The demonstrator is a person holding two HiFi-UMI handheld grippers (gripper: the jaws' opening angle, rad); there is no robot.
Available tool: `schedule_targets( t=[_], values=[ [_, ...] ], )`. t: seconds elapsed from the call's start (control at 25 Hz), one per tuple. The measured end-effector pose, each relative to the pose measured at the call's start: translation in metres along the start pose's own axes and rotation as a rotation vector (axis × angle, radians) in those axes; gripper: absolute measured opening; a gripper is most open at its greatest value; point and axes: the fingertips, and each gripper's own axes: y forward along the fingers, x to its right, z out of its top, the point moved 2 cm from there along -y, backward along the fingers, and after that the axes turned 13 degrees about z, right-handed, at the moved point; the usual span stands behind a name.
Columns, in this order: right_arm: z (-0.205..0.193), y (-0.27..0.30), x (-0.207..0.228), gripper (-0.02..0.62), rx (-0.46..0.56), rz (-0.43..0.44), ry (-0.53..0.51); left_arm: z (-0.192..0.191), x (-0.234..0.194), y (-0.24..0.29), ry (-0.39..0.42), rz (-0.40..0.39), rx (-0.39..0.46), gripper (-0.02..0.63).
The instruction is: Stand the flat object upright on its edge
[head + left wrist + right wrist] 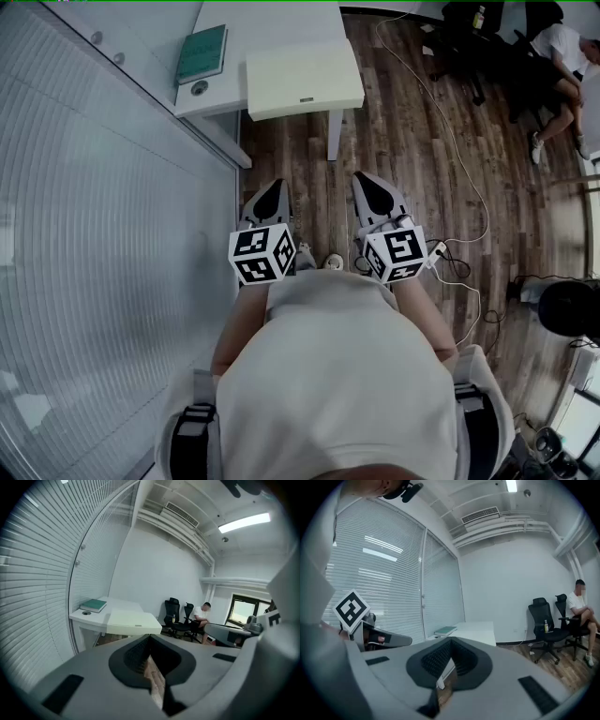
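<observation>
Walking up is the step right now, I'd say: the counter (pixel 281 28) is well ahead, and the green book (pixel 202 53) lies flat near its left edge. Left hand-held gripper (pixel 272 187) and right hand-held gripper (pixel 370 183) are both pressed together, empty, near the body. Best bet: get close, spread one, pinch the book's free edge, and tip it slowly while the other steadies it.
</observation>
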Motion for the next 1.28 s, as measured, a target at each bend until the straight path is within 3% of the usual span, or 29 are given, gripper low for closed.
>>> schedule_targets(
  t=[0.6, 1.28],
  values=[
    [-0.006, -0.019, 0.001, 0.015, 0.016, 0.011, 0.040, -0.011, 0.014, -0.010, -0.003, -0.009, -0.013, 0.020],
    [-0.008, 0.002, 0.009, 0.017, -0.005, 0.047, 0.091, -0.012, -0.002, -0.004, -0.048, 0.055, -0.041, 0.020]
  ],
)
